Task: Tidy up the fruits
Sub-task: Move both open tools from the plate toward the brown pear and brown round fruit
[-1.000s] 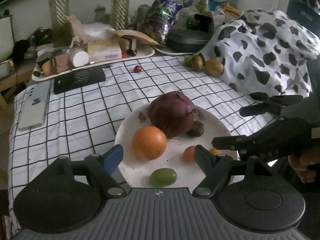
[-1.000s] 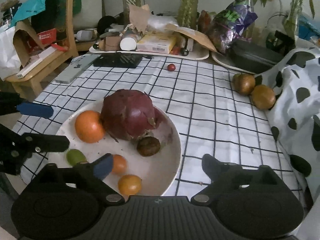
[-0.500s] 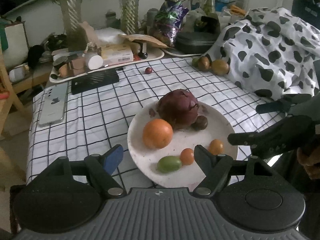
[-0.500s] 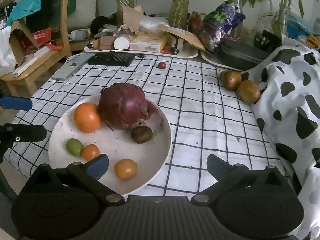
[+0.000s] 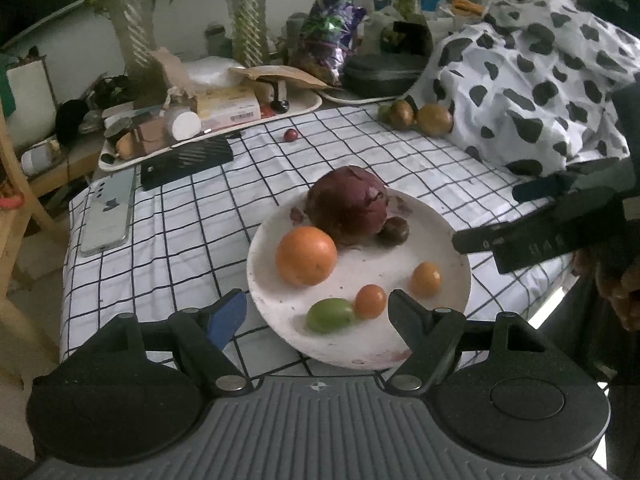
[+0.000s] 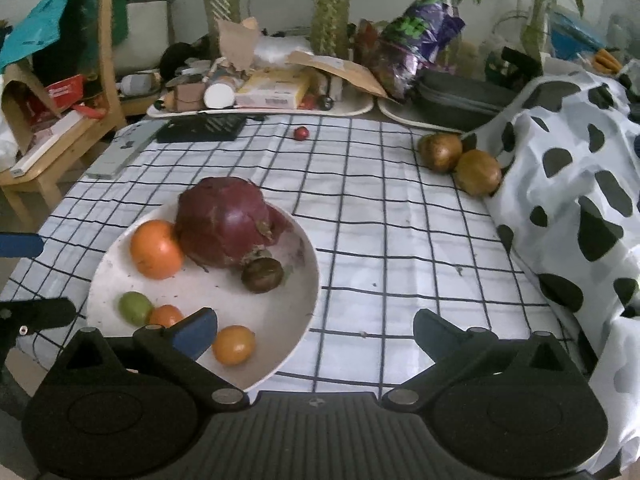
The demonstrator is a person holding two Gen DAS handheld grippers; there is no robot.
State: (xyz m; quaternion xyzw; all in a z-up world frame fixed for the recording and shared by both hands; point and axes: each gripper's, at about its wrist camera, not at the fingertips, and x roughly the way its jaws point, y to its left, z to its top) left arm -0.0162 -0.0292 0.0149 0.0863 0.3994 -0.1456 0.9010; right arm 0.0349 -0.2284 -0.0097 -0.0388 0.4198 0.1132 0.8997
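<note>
A white plate [image 5: 448, 240] [image 6: 296, 300] on the checked tablecloth holds a big dark red fruit [image 5: 347, 205] [image 6: 224, 228], an orange [image 5: 306, 256] [image 6: 156, 249], a green fruit [image 5: 330, 315] [image 6: 135, 307], two small orange fruits [image 5: 426, 279] [image 6: 233, 345] and a dark brown fruit [image 5: 395, 230] [image 6: 262, 274]. Two brown fruits [image 6: 440, 152] [image 5: 434, 119] and a small red one [image 6: 301, 133] [image 5: 291, 135] lie on the cloth further back. My left gripper [image 5: 316, 314] is open and empty at the plate's near edge. My right gripper [image 6: 314, 326] is open and empty, its left finger over the plate rim.
A cow-print cloth [image 6: 580, 184] covers the right side. Trays of clutter [image 6: 260, 96], a black pad [image 6: 202, 127], a phone [image 5: 108, 212], a black case [image 6: 460, 98] and potted plants stand at the back. A wooden chair [image 6: 60, 120] is at the left.
Both grippers have pulled back from the plate, which now sits further away in both views. All the fruit stays in place.
</note>
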